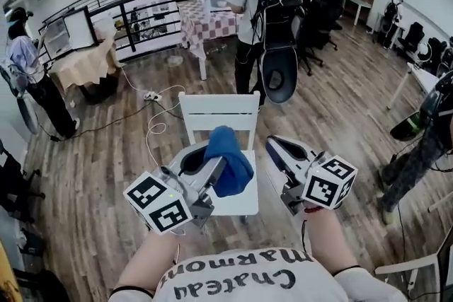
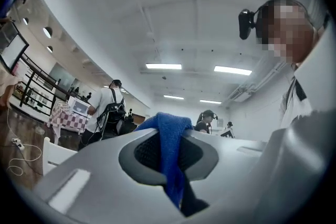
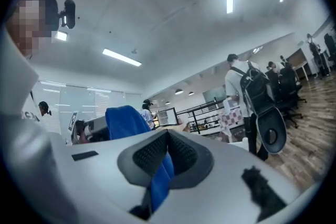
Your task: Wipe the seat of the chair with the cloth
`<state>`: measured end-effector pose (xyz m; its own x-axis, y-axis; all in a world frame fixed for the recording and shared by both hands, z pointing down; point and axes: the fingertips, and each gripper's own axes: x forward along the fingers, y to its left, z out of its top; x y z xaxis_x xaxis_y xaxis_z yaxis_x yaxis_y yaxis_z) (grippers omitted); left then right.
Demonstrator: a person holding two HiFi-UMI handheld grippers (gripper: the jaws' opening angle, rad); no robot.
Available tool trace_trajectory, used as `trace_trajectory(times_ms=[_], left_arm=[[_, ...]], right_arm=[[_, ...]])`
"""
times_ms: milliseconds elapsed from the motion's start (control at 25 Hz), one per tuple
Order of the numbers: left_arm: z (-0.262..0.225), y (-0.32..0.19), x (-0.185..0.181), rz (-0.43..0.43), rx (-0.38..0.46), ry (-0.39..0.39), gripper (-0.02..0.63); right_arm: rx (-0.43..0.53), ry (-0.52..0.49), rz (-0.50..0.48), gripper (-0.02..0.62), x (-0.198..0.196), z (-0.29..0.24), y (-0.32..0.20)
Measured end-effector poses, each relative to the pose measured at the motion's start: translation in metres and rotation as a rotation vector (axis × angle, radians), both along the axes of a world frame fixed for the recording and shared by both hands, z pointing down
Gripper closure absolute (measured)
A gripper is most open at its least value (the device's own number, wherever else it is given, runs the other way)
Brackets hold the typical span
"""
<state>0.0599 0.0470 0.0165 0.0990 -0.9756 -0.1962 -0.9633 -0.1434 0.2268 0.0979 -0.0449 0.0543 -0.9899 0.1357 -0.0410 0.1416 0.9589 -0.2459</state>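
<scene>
Head view: my left gripper [image 1: 218, 167] pinches the blue terry cloth [image 1: 230, 151], which hangs straight above the middle of the white wooden chair [image 1: 237, 203] seat; my right gripper [image 1: 274, 145], jaws together, waits off the seat's right edge.

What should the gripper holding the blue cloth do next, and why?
Probably lower the left gripper until the cloth lies on the seat of the chair. Its jaws are already shut on the cloth, which hangs in a bunch over the seat and seems held up off it. Wiping likely can't start until the cloth touches the seat.
</scene>
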Motion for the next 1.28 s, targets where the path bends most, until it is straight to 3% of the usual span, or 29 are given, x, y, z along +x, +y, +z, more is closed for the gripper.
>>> trace_trajectory(times_ms=[120,320,480,920,1280], left_arm=[[-0.023,0.041,-0.012,-0.03,0.041,0.0,0.573],[-0.032,0.106,-0.026,-0.074,0.027,-0.05,0.572],[-0.036,0.142,-0.031,-0.078,0.034,-0.016,0.572],[-0.027,0.196,-0.006,-0.045,0.052,-0.001,0.572],[-0.031,0.202,0.006,-0.047,0.073,0.009,0.572]], right_arm=[[0.014,-0.021,-0.041,0.581,-0.015,-0.022,0.032],[0.034,-0.048,-0.015,0.581,-0.021,-0.042,0.074],[0.052,-0.041,-0.002,0.581,-0.018,-0.052,0.1],[0.129,0.053,0.053,0.581,0.013,-0.026,0.16],[0.141,0.069,0.065,0.581,0.028,-0.027,0.167]])
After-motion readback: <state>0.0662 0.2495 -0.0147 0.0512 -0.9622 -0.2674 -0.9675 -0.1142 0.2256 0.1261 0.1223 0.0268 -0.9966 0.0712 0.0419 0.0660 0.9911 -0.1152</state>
